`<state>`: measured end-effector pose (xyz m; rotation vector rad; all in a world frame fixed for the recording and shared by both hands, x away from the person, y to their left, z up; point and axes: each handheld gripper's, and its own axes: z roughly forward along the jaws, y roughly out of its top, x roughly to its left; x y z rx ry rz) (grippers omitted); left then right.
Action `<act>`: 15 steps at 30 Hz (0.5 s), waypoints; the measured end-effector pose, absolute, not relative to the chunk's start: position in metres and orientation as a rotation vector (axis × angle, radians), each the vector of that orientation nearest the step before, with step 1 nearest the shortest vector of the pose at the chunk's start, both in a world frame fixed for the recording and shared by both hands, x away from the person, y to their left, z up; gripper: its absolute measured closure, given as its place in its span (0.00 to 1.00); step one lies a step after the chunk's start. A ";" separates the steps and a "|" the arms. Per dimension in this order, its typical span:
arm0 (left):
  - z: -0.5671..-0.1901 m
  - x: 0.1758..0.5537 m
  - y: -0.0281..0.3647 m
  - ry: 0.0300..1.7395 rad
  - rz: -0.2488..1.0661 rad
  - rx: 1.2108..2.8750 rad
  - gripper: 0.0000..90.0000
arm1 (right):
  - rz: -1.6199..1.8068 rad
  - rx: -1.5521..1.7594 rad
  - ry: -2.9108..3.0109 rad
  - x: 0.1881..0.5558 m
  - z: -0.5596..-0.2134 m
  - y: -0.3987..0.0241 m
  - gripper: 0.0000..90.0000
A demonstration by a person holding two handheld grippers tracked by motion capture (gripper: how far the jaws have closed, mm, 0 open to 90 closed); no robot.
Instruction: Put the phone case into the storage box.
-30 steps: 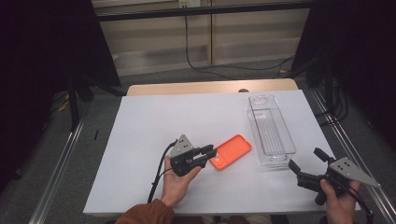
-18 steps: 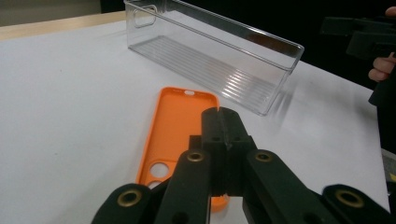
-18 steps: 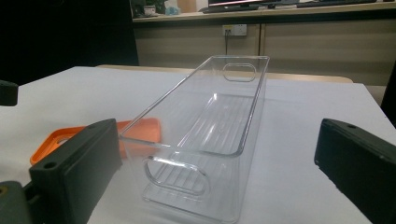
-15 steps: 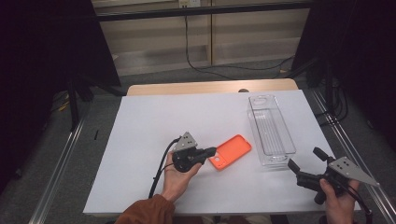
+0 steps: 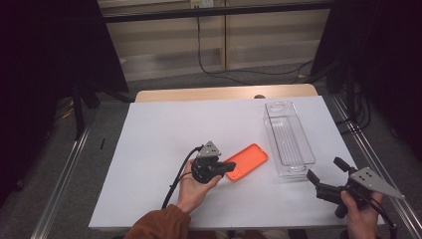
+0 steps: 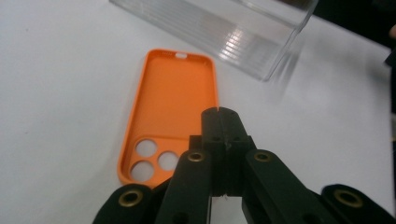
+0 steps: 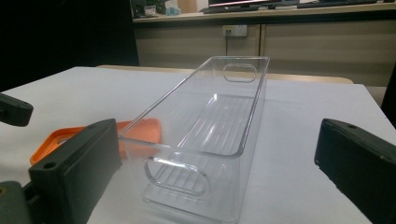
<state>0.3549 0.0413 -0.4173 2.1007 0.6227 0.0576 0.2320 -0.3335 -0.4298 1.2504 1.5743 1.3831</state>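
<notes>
left claw [image 6: 219, 112]: jaws are sitting fully pinched together right now. Looks like they're nipping the near edge of the case, but the tips are hiding the contact so can't swear to it.
phone case [image 6: 173, 112]: orange, lying hollow side up flat on the table [image 5: 164, 134], stretching away ahead of the left claw, camera holes at the claw end.
clear bin [image 5: 288, 139]: empty, just past the far end of the case from the left claw, and dead ahead of the right claw.
right claw [image 5: 327, 175]: jaws are hanging wide apart, holding nothing, pointing at the bin's near end.
done so far: pretty much just the pinch on the case, I'd say.
still to go: guessing it's lifting the case and dropping it into the bin, none of that is happening yet.
</notes>
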 end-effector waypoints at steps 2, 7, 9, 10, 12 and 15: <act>-0.419 0.356 0.040 0.622 0.053 2.112 1.00 | 1.383 1.249 1.575 0.232 -0.430 -0.333 0.00; -0.427 0.361 0.037 0.634 0.031 2.156 1.00 | 1.383 1.249 1.576 0.232 -0.430 -0.334 0.00; -0.429 0.361 0.035 0.644 0.018 2.172 1.00 | 1.383 1.249 1.576 0.232 -0.430 -0.333 0.00; -0.430 0.360 0.033 0.642 0.020 2.183 1.00 | 1.384 1.252 1.579 0.232 -0.430 -0.333 0.00; -0.432 0.359 0.028 0.635 0.001 2.215 1.00 | 1.384 1.253 1.580 0.232 -0.430 -0.333 0.00; -0.434 0.359 0.025 0.634 -0.013 2.230 1.00 | 1.384 1.250 1.579 0.232 -0.430 -0.333 0.00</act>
